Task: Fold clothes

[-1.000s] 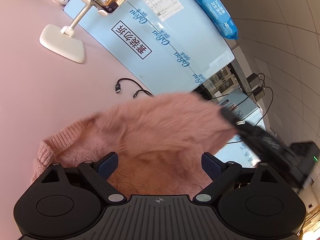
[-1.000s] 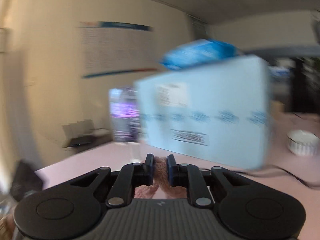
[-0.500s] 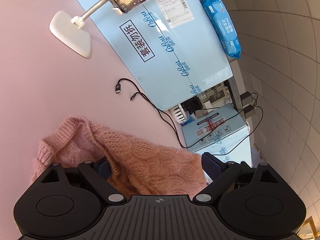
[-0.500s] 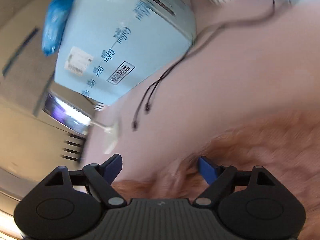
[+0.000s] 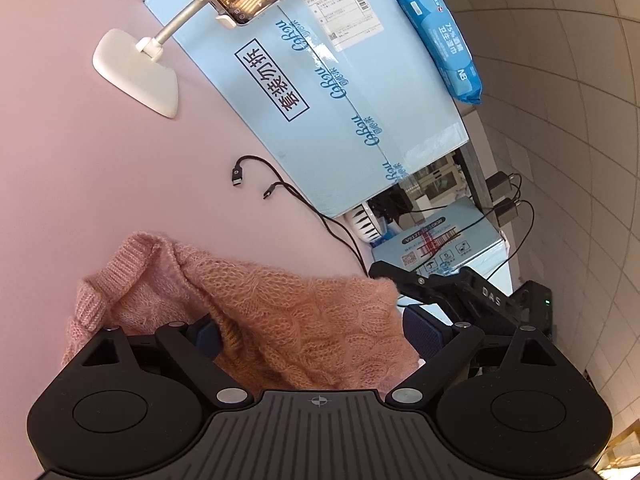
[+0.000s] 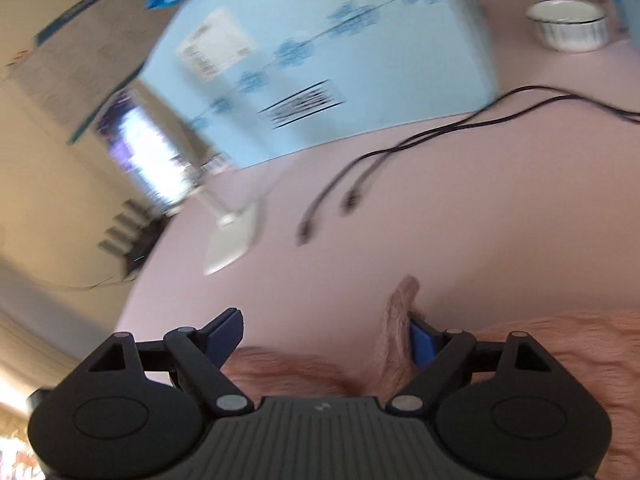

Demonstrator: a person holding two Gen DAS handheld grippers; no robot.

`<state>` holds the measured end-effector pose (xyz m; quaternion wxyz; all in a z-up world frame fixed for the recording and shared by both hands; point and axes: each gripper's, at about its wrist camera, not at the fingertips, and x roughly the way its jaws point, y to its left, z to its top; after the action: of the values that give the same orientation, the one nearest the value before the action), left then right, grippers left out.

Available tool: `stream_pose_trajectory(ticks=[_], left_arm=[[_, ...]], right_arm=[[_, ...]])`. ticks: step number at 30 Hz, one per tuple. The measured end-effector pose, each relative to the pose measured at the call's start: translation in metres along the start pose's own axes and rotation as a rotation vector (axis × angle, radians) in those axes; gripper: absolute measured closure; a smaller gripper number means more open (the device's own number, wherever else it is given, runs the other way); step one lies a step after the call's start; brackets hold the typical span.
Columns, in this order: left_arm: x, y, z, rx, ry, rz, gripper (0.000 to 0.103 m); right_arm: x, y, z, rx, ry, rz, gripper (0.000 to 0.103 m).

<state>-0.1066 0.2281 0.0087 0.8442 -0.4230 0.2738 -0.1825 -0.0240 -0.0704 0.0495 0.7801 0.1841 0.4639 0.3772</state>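
Note:
A pink cable-knit sweater (image 5: 304,312) lies bunched on the pink table (image 5: 100,184). In the left wrist view its ribbed edge (image 5: 120,264) points to the left. My left gripper (image 5: 316,336) is open, low over the sweater, with knit heaped between its fingers and over the left pad. My right gripper (image 6: 324,340) is open just above the sweater (image 6: 560,352). A loose flap of knit (image 6: 400,316) stands up against its right pad without being pinched. In the left wrist view, my right gripper (image 5: 460,296) sits at the sweater's right edge.
A large light-blue carton (image 5: 328,92) stands behind the sweater, with a blue wipes pack (image 5: 444,36) on it. A phone on a white stand (image 5: 136,72) is at the left, and black charging cables (image 5: 256,176) lie on the table. A white bowl (image 6: 568,24) sits far right.
My right gripper has opened and let the sweater go, then rolled and dropped toward the table. The lifted part of the sweater has fallen flat. My left gripper has stayed put and open.

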Motion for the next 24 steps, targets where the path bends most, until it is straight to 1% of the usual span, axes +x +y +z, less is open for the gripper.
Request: stream_pose_trajectory(ticks=[2, 3, 4, 5, 6, 7, 9, 12, 13, 14, 16, 17, 18, 19, 20, 21, 22, 23, 24], left_arm=[[0.001, -0.001, -0.001, 0.007, -0.002, 0.008, 0.011], [0.001, -0.002, -0.001, 0.011, -0.002, 0.011, 0.011], [0.001, -0.002, -0.001, 0.014, -0.001, 0.012, 0.011], [0.001, -0.002, -0.002, 0.016, -0.001, 0.012, 0.011], [0.001, -0.002, -0.001, 0.015, 0.0, 0.01, 0.011], [0.0, -0.001, -0.001, 0.012, 0.0, 0.005, 0.011], [-0.001, 0.0, 0.0, 0.003, -0.001, -0.005, 0.011], [-0.003, 0.004, 0.0, -0.012, -0.005, -0.027, 0.011], [-0.003, 0.004, 0.001, -0.017, -0.006, -0.031, 0.011], [-0.003, 0.004, 0.001, -0.021, -0.007, -0.033, 0.011], [-0.003, 0.005, 0.001, -0.027, -0.008, -0.035, 0.011], [-0.003, 0.005, 0.001, -0.027, -0.008, -0.034, 0.011], [-0.003, 0.004, 0.001, -0.026, -0.008, -0.032, 0.011], [-0.003, 0.004, 0.001, -0.025, -0.008, -0.031, 0.011], [-0.003, 0.004, 0.001, -0.024, -0.008, -0.029, 0.011], [-0.002, 0.003, 0.001, -0.021, -0.007, -0.025, 0.011], [-0.001, 0.002, 0.001, -0.018, -0.003, -0.017, 0.011], [-0.001, 0.001, 0.001, -0.014, 0.0, -0.01, 0.011], [0.0, 0.0, 0.002, -0.013, 0.004, -0.002, 0.011]], right_arm=[[0.009, 0.008, -0.002, -0.022, 0.028, 0.031, 0.018], [0.013, 0.012, -0.003, -0.041, 0.032, 0.01, 0.024], [0.018, 0.016, -0.003, -0.058, 0.037, -0.014, 0.038], [0.023, 0.017, -0.003, -0.067, 0.047, -0.04, 0.05], [0.027, 0.017, -0.003, -0.065, 0.058, -0.054, 0.076], [0.028, 0.016, -0.003, -0.059, 0.055, -0.059, 0.088], [0.021, 0.013, -0.002, -0.048, -0.004, -0.049, 0.088], [-0.014, 0.014, -0.001, -0.077, -0.189, 0.022, 0.088], [-0.025, 0.014, 0.0, -0.089, -0.232, 0.057, 0.088], [-0.034, 0.015, 0.0, -0.104, -0.255, 0.09, 0.088], [-0.058, 0.02, 0.0, -0.161, -0.298, 0.18, 0.083], [-0.068, 0.024, 0.0, -0.194, -0.304, 0.21, 0.077], [-0.073, 0.028, 0.001, -0.225, -0.274, 0.194, 0.056], [-0.073, 0.03, 0.001, -0.221, -0.234, 0.138, 0.035], [-0.069, 0.029, 0.001, -0.196, -0.199, 0.071, 0.031], [-0.061, 0.027, 0.001, -0.166, -0.153, 0.007, 0.031], [-0.047, 0.022, 0.002, -0.114, -0.07, -0.091, 0.03], [-0.034, 0.018, 0.002, -0.069, -0.002, -0.156, 0.03], [-0.025, 0.012, 0.0, -0.037, 0.039, -0.158, 0.03]])
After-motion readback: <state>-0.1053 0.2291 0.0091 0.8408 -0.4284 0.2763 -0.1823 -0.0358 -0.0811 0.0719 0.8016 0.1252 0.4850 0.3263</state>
